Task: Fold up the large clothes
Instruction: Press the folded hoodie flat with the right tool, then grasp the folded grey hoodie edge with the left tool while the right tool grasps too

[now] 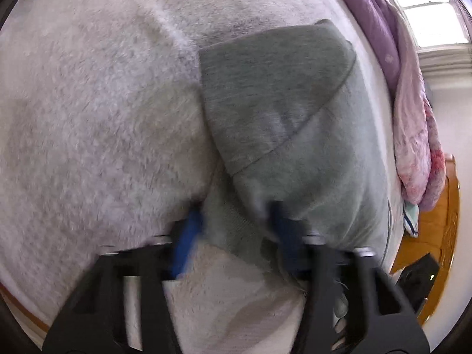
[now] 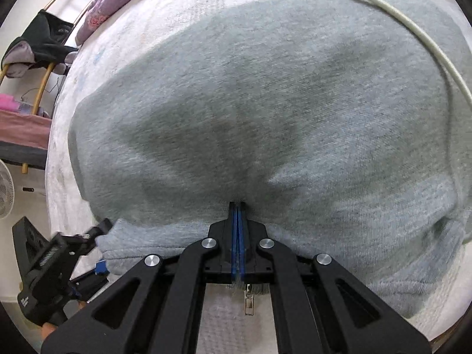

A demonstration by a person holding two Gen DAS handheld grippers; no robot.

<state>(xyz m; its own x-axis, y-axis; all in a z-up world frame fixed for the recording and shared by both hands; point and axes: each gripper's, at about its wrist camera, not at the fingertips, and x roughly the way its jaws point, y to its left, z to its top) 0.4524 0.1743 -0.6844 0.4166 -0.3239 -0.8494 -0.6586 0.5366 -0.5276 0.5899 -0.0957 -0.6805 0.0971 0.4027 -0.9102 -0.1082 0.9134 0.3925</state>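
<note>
Bed (image 1: 88,103) w/ pale fleecy cover carries everything; soft, wide surface, so the big garment can lie spread out. Purple quilt (image 1: 383,29) is bunched along the far edge, prob. pushed aside for room.

Grey sweatshirt (image 2: 265,103) lies mostly flat across the bed, near hem toward both hands. One darker panel (image 1: 265,94) is already laid over the body, so I'd judge the fold is partly done.

Right gripper (image 2: 237,206): jaws pressed together, pinching the near hem; cloth puckers at the tips. Left gripper (image 1: 234,230): blurred, jaws look spread w/ the hem corner between them, not yet clamped. Two grips along one edge, likely so the hem lifts evenly w/o sagging.

White cord (image 2: 427,47) curves over the far side; could drag in the fold. Zip pull (image 2: 249,301) hangs just below the right jaws.
</note>
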